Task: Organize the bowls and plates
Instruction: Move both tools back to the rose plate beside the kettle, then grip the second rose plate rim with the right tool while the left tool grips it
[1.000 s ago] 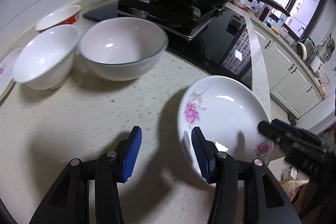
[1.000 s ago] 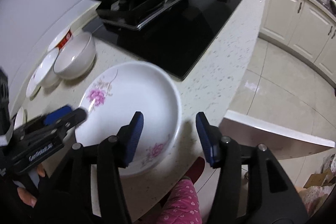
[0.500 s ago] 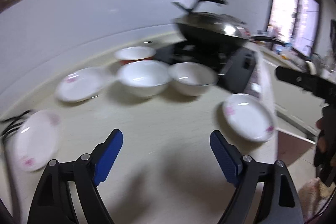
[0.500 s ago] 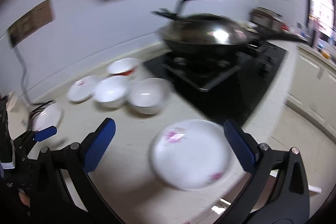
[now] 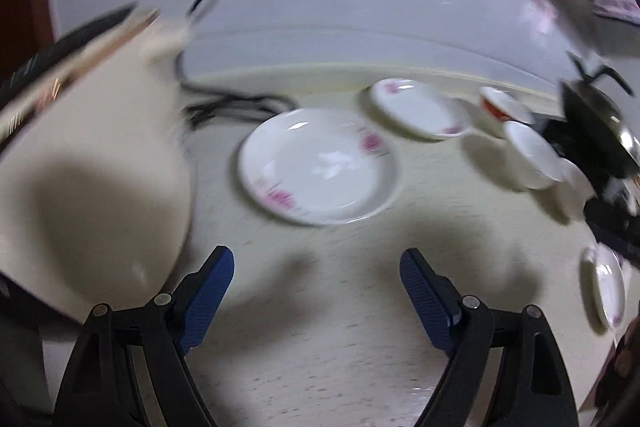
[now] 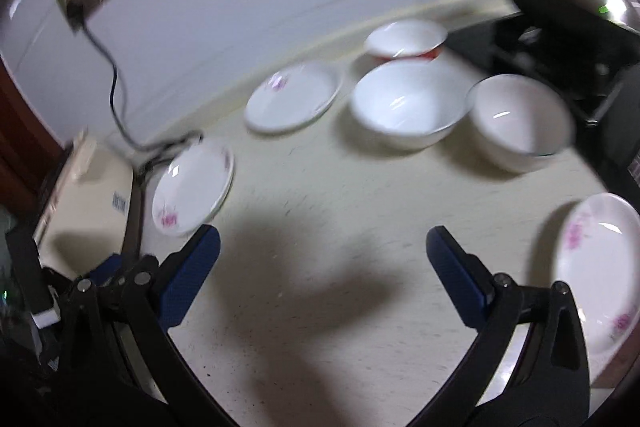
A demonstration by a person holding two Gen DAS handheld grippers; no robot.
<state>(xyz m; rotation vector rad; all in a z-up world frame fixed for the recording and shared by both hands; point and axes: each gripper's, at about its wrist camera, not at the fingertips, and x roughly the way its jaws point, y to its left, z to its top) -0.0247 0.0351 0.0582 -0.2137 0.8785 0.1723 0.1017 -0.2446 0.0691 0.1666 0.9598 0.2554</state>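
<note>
Both tongs (image 5: 317,291) (image 6: 323,275) apparently agape, empty

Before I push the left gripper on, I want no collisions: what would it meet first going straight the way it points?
Most likely the white round plate with pink flowers, lying flat on the pale speckled countertop ahead of the open left gripper. Blur makes depth uncertain; bare countertop may come first.

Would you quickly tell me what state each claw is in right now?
Left claw: open, holding nothing.
Right claw: open, holding nothing.
</note>
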